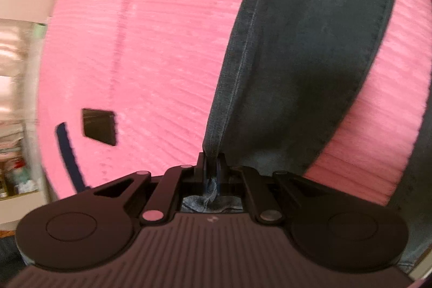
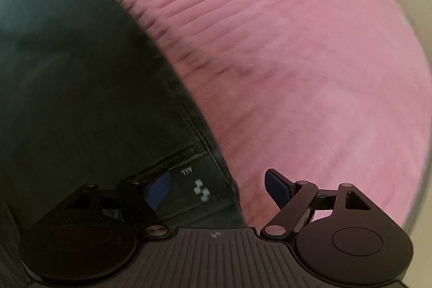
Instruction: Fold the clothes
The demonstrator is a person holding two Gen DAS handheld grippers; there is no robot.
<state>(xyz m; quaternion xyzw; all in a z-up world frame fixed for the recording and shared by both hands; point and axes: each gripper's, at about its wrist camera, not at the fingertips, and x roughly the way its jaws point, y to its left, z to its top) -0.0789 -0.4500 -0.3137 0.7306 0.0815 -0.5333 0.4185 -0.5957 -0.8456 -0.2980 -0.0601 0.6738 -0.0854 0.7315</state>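
While my left gripper [image 1: 212, 166] is pinching the seamed edge of the dark denim jeans [image 1: 302, 50], its jaws are pressing together on a bunched fold, and the cloth is running away from the tips toward one o'clock in a long band with a stitched seam down its left side. Seen from my right wrist, the jeans are filling everything from seven to eleven o'clock, with a dark label [image 2: 195, 186] carrying white marks lying just ahead of the right gripper [image 2: 218, 190]. That gripper's jaws are standing spread — one blue pad is hanging over the denim, the other over the bedding, and neither is pressing on anything.

At nine o'clock in the left view a small dark rectangular object [image 1: 99, 127] is lying on the cover, with a dark blue strap [image 1: 68, 155] beside it — both well apart from the jeans.

Underneath, a pink ribbed blanket [image 1: 151, 45] is spreading across both views. Cluttered shelves [image 1: 14, 153] are showing, blurred, at the far left edge.
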